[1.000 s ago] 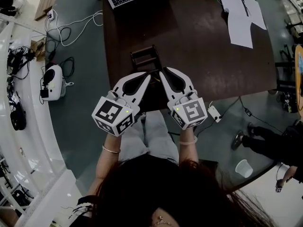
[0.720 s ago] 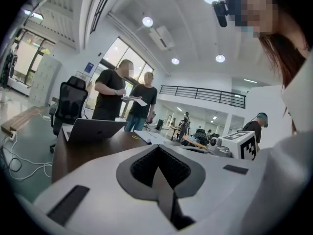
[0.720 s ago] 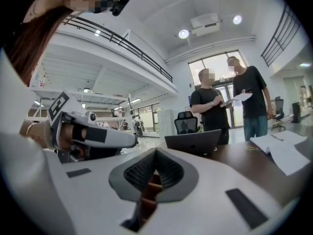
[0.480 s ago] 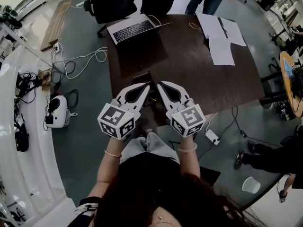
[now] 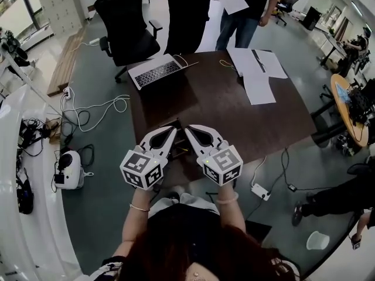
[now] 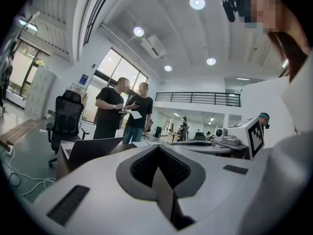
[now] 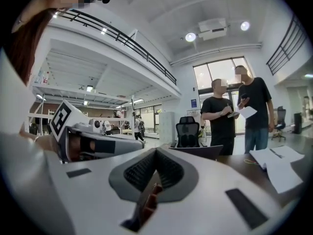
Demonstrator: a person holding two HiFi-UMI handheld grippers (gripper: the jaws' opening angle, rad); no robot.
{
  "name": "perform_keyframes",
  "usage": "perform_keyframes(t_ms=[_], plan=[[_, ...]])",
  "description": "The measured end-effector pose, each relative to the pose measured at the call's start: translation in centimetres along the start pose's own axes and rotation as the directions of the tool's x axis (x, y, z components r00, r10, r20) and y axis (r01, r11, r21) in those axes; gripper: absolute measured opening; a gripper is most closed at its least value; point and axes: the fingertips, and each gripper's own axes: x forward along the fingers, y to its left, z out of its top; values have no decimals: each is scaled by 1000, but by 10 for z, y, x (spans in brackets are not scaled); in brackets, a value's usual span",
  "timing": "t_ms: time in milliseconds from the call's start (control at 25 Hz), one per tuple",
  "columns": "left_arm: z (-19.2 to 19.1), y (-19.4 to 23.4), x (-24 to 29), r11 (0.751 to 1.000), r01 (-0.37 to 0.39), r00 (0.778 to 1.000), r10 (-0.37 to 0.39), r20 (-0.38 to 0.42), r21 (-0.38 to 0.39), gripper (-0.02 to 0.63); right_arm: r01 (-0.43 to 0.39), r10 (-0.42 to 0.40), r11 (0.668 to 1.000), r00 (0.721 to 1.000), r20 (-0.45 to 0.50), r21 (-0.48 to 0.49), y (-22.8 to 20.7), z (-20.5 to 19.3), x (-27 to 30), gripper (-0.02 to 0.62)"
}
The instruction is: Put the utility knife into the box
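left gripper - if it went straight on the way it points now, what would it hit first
Likely nothing close. The left gripper, jaws shut, points about level over the table, just right of the laptop; the box seems to sit below its line. Farther on stand two people, but depth is unclear.

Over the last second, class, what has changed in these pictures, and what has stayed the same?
The head camera tilted up: the standing people and office chair have come into view beyond the table. The left gripper and right gripper stayed side by side at the table's near edge, both shut, holding nothing.
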Motion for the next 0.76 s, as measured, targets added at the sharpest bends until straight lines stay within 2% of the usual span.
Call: perform_keyframes(t_ms=[200,440,560,760], plan=[[1,-1,-1,1000,11,1000,-11,7,10,0,-6,6,1000,1000,-8,-7,5,0,2,15],[12,-2,-7,999,21,996,-23,81,25,0,2,-2,1000,1000,-3,11,5,3,1,15],[7,-6,-6,998,29,998,-32,56,57,0,9,-9,999,1000,0,34,3,2,-4,15],[-1,-12,-9,997,59,998,-61,27,59,0,16,-15,999,1000,-18,38,3,-4,-6,15]])
